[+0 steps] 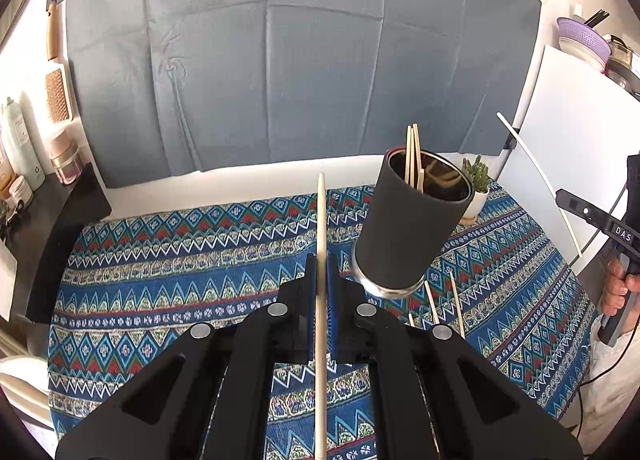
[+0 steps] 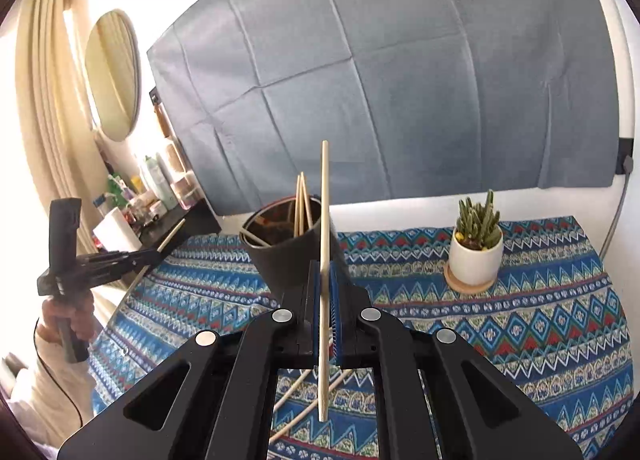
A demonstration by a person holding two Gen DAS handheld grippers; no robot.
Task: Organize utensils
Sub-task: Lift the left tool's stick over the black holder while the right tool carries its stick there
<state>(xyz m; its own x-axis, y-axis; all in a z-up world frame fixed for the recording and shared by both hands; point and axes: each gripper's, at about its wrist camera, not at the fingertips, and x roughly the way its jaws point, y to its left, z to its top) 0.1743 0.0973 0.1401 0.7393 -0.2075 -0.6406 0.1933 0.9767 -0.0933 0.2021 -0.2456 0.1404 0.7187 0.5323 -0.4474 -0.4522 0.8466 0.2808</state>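
Observation:
My left gripper (image 1: 321,260) is shut on a wooden chopstick (image 1: 321,220) that points up, held above the cloth to the left of the black cup (image 1: 408,232). The cup holds several chopsticks (image 1: 412,156). My right gripper (image 2: 325,268) is shut on another chopstick (image 2: 325,196), upright, just in front of the cup (image 2: 288,256). Loose chopsticks lie on the cloth beside the cup's base (image 1: 434,300) and below the right gripper (image 2: 304,408). The left gripper with its chopstick shows at the left of the right wrist view (image 2: 152,256). The right gripper's body shows at the right edge of the left wrist view (image 1: 600,220).
A patterned blue cloth (image 1: 180,260) covers the table. A small potted cactus (image 2: 476,244) stands on a coaster at the back right. A grey backdrop (image 1: 300,60) hangs behind. Bottles and jars (image 1: 24,156) crowd a dark shelf on the left. A white board (image 1: 568,140) stands on the right.

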